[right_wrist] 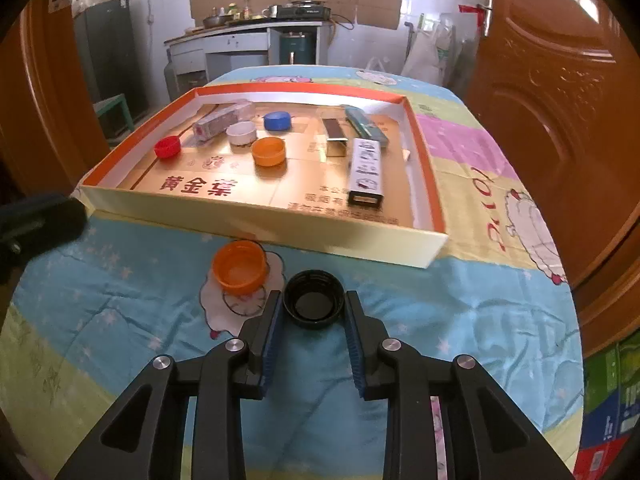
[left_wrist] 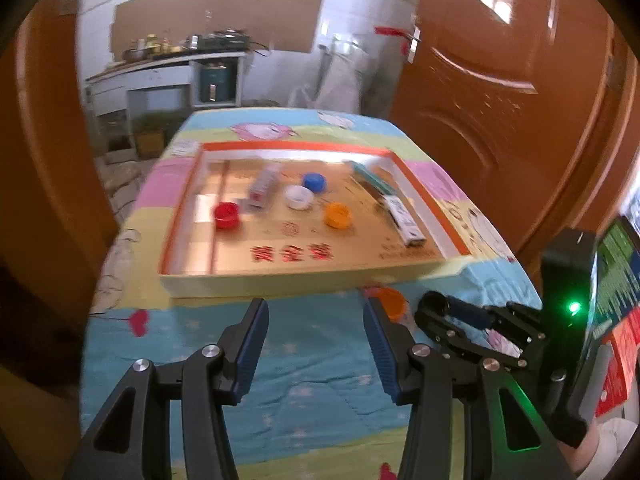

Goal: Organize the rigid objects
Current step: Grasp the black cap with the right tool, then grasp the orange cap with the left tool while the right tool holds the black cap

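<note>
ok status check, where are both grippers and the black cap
Right gripper fingers close around black cap, contact unclear. Left gripper open, empty, above the cloth. Loose orange cap beside it; tray ahead.

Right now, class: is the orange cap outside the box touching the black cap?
Apart. The right wrist view shows a strip of blue cloth between the orange cap and the black cap, which sits between the right hand-held gripper's fingers.

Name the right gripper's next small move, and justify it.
Probably close the right gripper on the black cap: the cap sits between its open fingers on the blanket, outside the tray where the other caps already lie.
</note>
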A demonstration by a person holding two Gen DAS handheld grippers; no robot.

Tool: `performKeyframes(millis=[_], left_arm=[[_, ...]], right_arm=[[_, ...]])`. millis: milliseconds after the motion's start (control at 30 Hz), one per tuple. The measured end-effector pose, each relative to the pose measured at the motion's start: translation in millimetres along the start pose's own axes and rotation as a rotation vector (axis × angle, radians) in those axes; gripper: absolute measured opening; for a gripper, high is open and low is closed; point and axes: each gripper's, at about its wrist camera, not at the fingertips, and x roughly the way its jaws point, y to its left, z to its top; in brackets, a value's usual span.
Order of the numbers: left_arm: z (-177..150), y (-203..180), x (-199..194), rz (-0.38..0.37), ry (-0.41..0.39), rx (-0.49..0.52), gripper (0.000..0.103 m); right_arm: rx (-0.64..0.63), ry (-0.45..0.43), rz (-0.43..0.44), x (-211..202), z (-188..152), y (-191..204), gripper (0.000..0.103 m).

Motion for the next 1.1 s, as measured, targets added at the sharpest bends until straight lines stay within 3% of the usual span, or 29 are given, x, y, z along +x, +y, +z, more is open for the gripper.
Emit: performKeyframes(millis=[200, 500, 600, 667, 1100], left_arm=[[-4, -37, 33, -0.058, 0.063, 0.098, 0.049], [-11, -64, 85, -0.015, 0.129, 0.184, 0.049], [-9, -65, 88, 0.003, 0.113, 0.187, 0.049], [-10, -64, 87, 0.027, 0.101, 0.187, 0.03], [-7, -45, 55, 0.007, 0.063, 0.121, 0.03]], right_arm=[[0.08, -0.018, -0.021, -21, -10, -29, 0.03], [0.155, -0.05, -0.032, -41, -21, -58, 0.03], [0.168, -0.048, -0.027, -40, -22, -64, 0.03], [0.171, -0.045, -0.02, -39, -22, -65, 0.03], [0.161, -0.052, 0.019, -40, -18, -53, 0.03]])
